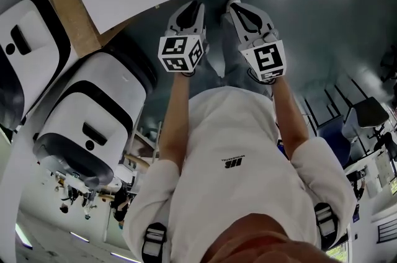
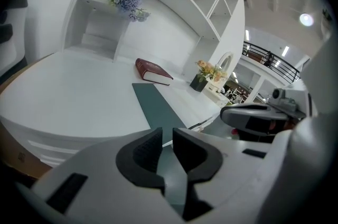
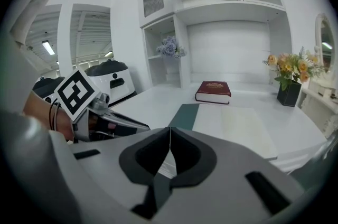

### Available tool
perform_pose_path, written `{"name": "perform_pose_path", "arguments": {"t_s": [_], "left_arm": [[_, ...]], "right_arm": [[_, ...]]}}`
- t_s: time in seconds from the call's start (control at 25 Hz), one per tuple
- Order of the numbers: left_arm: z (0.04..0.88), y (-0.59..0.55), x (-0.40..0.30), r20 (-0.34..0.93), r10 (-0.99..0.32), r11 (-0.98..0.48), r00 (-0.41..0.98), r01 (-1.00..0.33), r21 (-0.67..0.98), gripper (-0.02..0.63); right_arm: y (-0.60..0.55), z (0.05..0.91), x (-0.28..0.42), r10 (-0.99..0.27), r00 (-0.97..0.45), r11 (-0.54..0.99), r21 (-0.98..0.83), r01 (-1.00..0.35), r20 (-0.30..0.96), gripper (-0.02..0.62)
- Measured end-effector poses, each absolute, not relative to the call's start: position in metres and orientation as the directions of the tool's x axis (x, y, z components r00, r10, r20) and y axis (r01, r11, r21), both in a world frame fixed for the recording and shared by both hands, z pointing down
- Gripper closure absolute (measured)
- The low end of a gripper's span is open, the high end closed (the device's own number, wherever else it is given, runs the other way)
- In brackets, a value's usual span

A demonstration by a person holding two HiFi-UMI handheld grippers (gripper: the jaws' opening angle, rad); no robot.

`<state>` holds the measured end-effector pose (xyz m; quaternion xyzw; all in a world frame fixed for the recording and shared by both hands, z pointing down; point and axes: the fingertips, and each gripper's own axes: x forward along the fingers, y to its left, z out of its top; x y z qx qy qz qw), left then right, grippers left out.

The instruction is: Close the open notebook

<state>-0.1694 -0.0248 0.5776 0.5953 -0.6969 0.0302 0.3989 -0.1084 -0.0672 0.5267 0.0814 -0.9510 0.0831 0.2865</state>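
I hold both grippers side by side at the near edge of the white table (image 3: 142,101), short of the work, so nothing is touched. The left gripper (image 2: 168,136) has its fingers a narrow slit apart, with nothing between them. The right gripper (image 3: 169,133) has its fingers pressed together, empty. The open notebook (image 3: 237,125) lies flat just ahead, pale pages up, with a dark green strip along its left side. A closed red book (image 3: 214,91) rests beyond it, apart. I judge closing has not begun.
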Motion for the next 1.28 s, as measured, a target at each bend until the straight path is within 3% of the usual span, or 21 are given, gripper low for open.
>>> {"name": "perform_pose_path", "arguments": {"t_s": [1.28], "left_arm": [[0.63,-0.044,-0.163,0.589,-0.8,0.305,0.11,-0.771,0.558,0.606]], "right_arm": [[-0.075,0.557,-0.106,-0.096,-0.8,0.97,-0.124,-0.208,0.592,0.598]]}}
